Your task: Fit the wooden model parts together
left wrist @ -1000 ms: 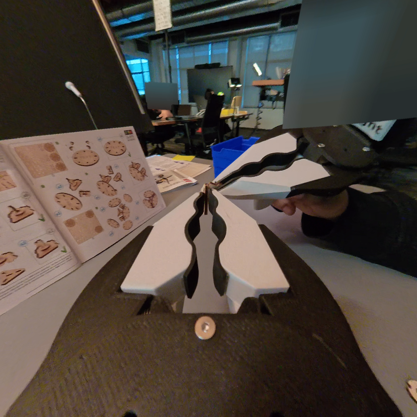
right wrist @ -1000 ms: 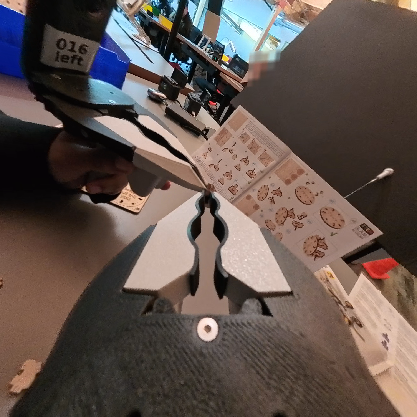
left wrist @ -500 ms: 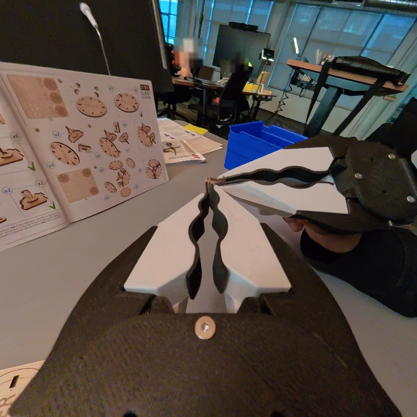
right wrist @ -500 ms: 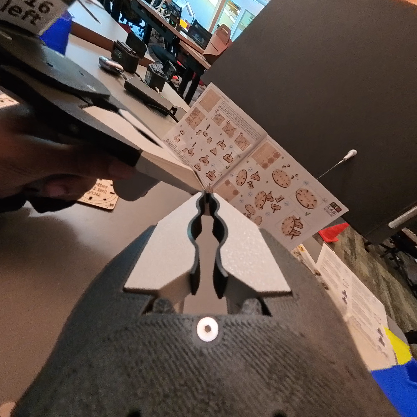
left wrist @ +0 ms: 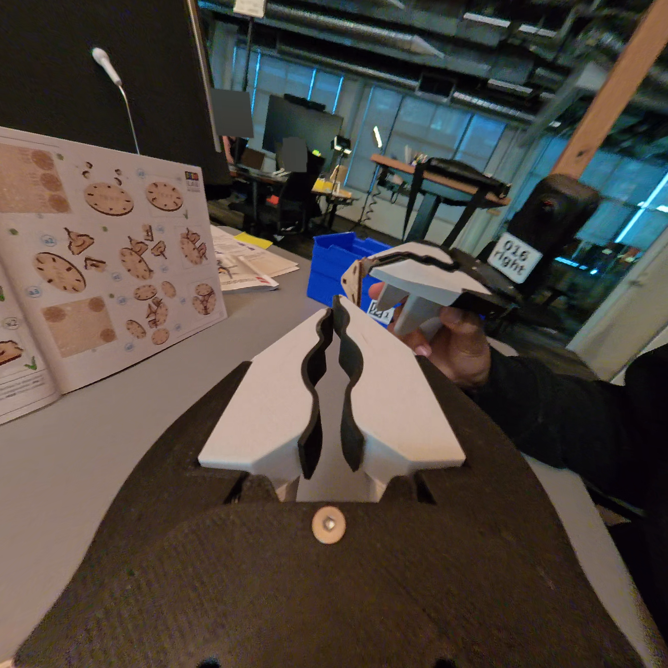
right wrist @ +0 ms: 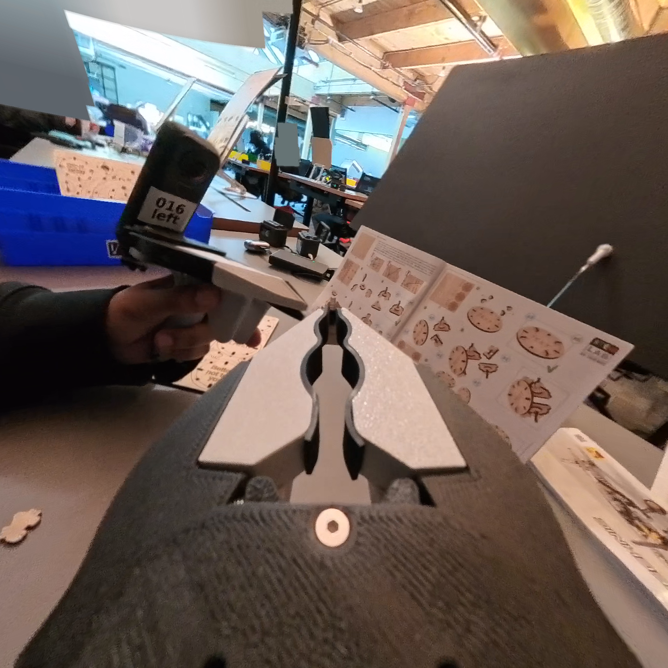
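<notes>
Wooden flat piece (left wrist: 352,282) pinched at the tips of the right tongs (left wrist: 363,269), standing up just beside and above the left tongs (left wrist: 334,307), not touching them. Left tongs closed tip to tip on nothing. Both held above the grey worktop (left wrist: 90,433), near an open instruction booklet (left wrist: 108,260) and a blue bin (left wrist: 332,260).

Left gripper (left wrist: 332,311) held level in a hand (right wrist: 162,325), fingers (left wrist: 289,390) closed with nothing between them, right gripper (right wrist: 331,313) raised beside it, fingers (right wrist: 390,390) clamped on a small wooden piece (left wrist: 352,281), sleeves dark.
</notes>
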